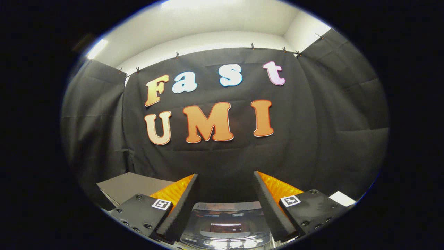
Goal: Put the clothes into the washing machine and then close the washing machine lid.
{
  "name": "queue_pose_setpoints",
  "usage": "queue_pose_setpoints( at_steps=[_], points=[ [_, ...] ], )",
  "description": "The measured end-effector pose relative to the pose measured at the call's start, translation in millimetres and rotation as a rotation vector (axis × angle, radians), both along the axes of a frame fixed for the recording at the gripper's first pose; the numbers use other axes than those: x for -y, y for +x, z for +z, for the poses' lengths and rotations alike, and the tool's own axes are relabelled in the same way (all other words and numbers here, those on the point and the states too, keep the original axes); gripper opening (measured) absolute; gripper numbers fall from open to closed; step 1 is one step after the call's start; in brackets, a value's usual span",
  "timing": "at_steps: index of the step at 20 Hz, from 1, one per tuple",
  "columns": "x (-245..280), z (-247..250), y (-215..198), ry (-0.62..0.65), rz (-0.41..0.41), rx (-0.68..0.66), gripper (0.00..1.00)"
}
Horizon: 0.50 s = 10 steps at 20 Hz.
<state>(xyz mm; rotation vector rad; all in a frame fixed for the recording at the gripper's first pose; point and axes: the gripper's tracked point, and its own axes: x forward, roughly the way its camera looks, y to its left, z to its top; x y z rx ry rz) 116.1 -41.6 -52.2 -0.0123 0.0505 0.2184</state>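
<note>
We hold the gripper (pixel 225 180) with its fingers spread wide and nothing between them. Below and between the fingers we see the washing machine's glossy dark transparent lid (pixel 225 224). A flat grey board (pixel 130 187) lies just beyond the left finger, with black cloth wall (pixel 326 139) ahead.

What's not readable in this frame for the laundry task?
- Clothes: gripper view gives no sign where they lie.
- Washing machine lid: only a glossy strip shows between the open tongs; the fingers cover its sides, so shut or ajar is unclear.
- Drum: unseen under that lid.
- Grey board beyond the fingers: partly covered, what it is stays unclear.
</note>
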Motion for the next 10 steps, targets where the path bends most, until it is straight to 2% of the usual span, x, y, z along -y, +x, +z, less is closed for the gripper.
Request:
queue_pose_setpoints(
  at_steps=[4, 10],
  points=[
    [15.8, 13.5, -33.0, -0.074, -0.019, 0.028, 0.99],
    [17.3, 26.8, -67.9, -0.100, -0.013, 0.089, 0.99]
  ],
)
